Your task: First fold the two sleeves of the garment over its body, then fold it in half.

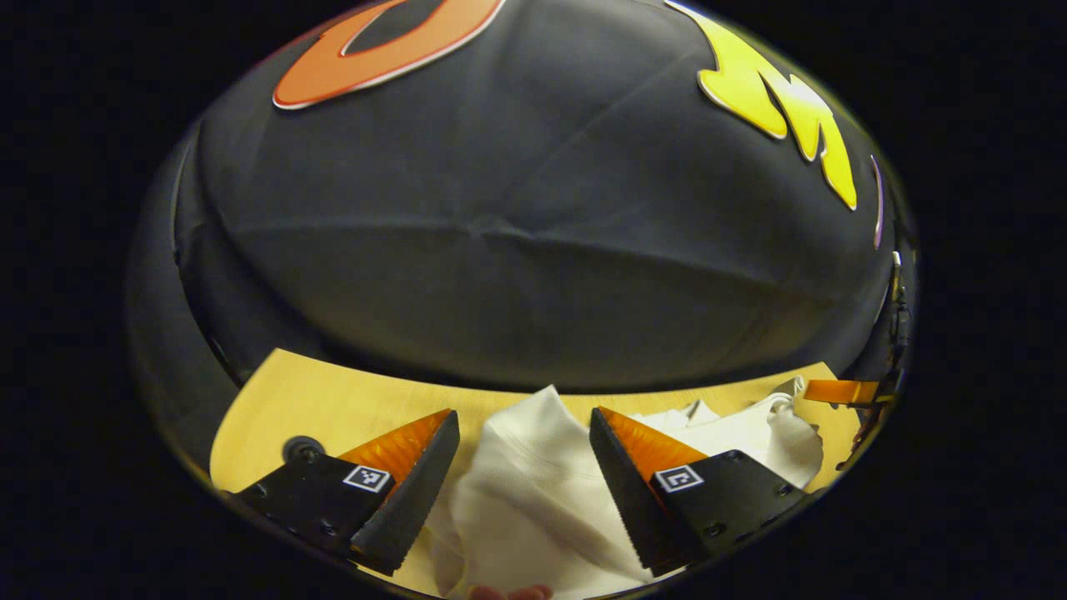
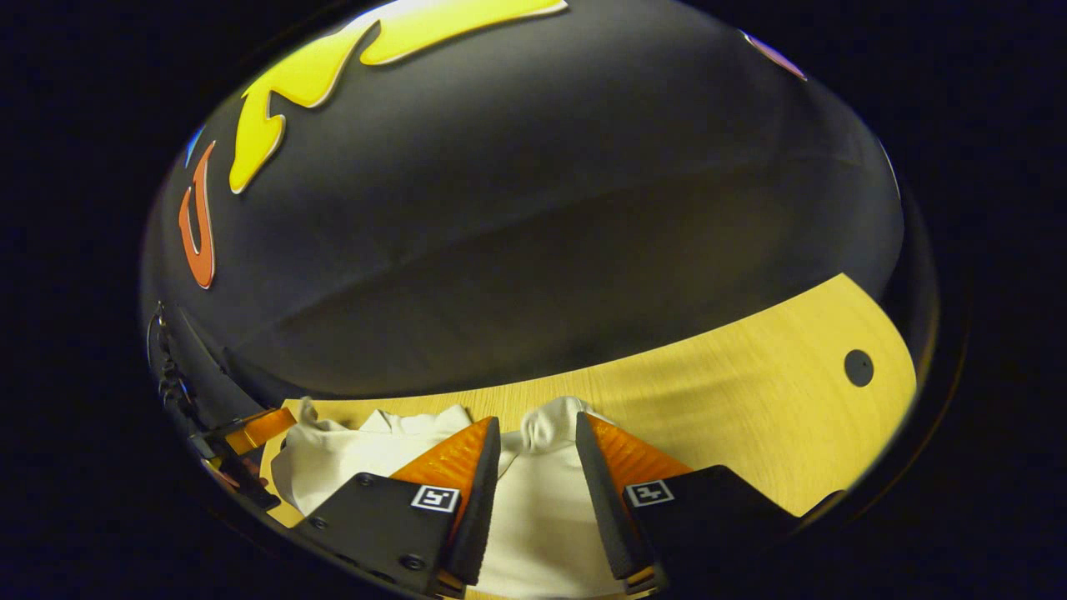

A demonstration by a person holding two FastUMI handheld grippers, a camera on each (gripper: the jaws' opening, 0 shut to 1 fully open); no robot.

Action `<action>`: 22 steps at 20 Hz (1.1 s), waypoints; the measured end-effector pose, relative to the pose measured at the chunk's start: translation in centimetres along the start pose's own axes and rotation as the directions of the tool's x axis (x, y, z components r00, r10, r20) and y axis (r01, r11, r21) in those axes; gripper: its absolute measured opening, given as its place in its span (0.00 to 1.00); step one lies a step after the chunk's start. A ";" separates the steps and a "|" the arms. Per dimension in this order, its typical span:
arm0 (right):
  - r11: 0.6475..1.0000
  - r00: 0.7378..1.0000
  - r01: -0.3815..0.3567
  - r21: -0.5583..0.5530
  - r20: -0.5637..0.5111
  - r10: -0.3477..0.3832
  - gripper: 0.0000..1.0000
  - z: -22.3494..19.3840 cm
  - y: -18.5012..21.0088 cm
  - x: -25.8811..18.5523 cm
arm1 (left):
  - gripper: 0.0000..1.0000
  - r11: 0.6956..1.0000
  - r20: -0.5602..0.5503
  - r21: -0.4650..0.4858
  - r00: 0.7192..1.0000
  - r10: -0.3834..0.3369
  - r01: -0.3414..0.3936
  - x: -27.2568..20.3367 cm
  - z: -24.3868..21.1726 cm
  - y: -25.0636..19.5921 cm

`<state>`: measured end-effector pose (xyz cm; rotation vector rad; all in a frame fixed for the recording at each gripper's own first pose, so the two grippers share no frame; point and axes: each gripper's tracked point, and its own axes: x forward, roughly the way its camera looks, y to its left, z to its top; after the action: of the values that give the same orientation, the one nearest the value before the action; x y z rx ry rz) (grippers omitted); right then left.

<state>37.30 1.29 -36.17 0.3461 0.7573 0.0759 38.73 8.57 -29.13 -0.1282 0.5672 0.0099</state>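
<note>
The white garment (image 1: 533, 500) runs off the bottom edge in the left gripper view, so its lower part is cut off. In the right gripper view the fingers (image 2: 467, 492) cover much of it. Which bumps are sleeves, I cannot tell.

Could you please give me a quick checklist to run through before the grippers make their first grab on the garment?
1. Left gripper open: ok, wide gap between its fingers.
2. Right gripper open: ok, fingers apart, pressing on nothing.
3. Garment within reach: ok, white cloth lies ahead between both grippers' fingers.
4. Garment spread flat: not ok, it sits bunched and rumpled on the table.
5. Sleeves found: cannot tell, the folds hide which part is a sleeve.
6. Sleeves folded over the body: not ok, no neat fold is seen yet.
</note>
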 end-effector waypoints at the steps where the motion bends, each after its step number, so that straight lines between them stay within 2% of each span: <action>1: 1.000 1.000 0.004 -0.009 0.014 -0.003 0.51 0.3 -0.3 -0.7 | 1.00 1.000 0.015 -0.015 1.000 0.009 -0.009 -0.7 0.8 0.0; 2: 1.000 1.000 0.006 -0.024 0.023 -0.005 0.66 0.6 -0.3 -1.7 | 0.98 0.999 0.020 -0.031 1.000 0.019 -0.018 -1.8 1.2 0.1; 4: 0.998 0.998 0.011 -0.057 0.058 -0.008 0.75 1.3 0.2 -4.0 | 0.98 0.998 0.045 -0.064 0.998 0.032 -0.029 -4.4 2.5 0.8; 5: 0.997 0.997 0.014 -0.075 0.076 -0.009 0.91 1.8 0.4 -5.6 | 0.98 0.997 0.072 -0.074 0.996 0.043 -0.038 -6.1 3.5 1.1; 7: 0.994 0.992 0.028 -0.106 0.124 -0.015 0.91 3.1 1.5 -9.4 | 0.98 0.996 0.130 -0.068 0.990 0.060 -0.051 -10.3 6.1 1.1; 8: 0.993 0.988 0.024 -0.119 0.155 -0.006 0.84 4.1 2.1 -11.8 | 0.98 0.998 0.159 -0.048 0.986 0.058 -0.051 -12.4 7.3 0.6; 9: 0.991 0.981 0.017 -0.132 0.192 0.009 0.91 5.2 3.1 -14.2 | 0.98 0.999 0.197 -0.014 0.979 0.049 -0.047 -14.8 8.6 -0.1; 11: 0.985 0.963 -0.004 -0.174 0.263 0.050 0.93 7.2 5.4 -19.8 | 0.98 0.996 0.276 0.039 0.959 0.060 -0.074 -19.8 11.9 -1.3; 13: 0.973 0.935 -0.003 -0.231 0.345 0.085 0.94 9.1 8.1 -25.7 | 0.98 0.997 0.351 0.049 0.936 0.039 -0.060 -25.6 15.1 -3.5; 15: 0.961 0.889 -0.005 -0.275 0.439 0.130 0.94 11.5 10.7 -31.2 | 0.97 0.998 0.414 0.056 0.910 0.015 -0.042 -30.9 16.7 -5.4; 18: 0.957 0.850 -0.006 -0.291 0.503 0.158 0.95 11.3 12.5 -37.8 | 0.98 0.996 0.477 0.083 0.879 0.000 -0.045 -37.4 17.8 -7.9; 19: 0.956 0.843 -0.013 -0.294 0.510 0.168 0.93 10.2 12.6 -39.6 | 0.98 0.997 0.483 0.070 0.876 -0.019 -0.017 -39.2 17.4 -8.9; 21: 0.957 0.845 -0.030 -0.289 0.504 0.178 0.95 8.1 13.0 -42.0 | 0.98 0.997 0.491 0.074 0.869 -0.066 0.033 -42.2 16.0 -11.1; 22: 0.956 0.848 -0.023 -0.293 0.501 0.174 0.95 7.1 12.8 -42.9 | 0.98 0.996 0.497 0.092 0.866 -0.054 0.009 -43.5 14.9 -11.3</action>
<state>11.67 3.13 1.20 0.1240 0.1767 0.1768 10.55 0.35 7.99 -0.0449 0.0430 -0.0132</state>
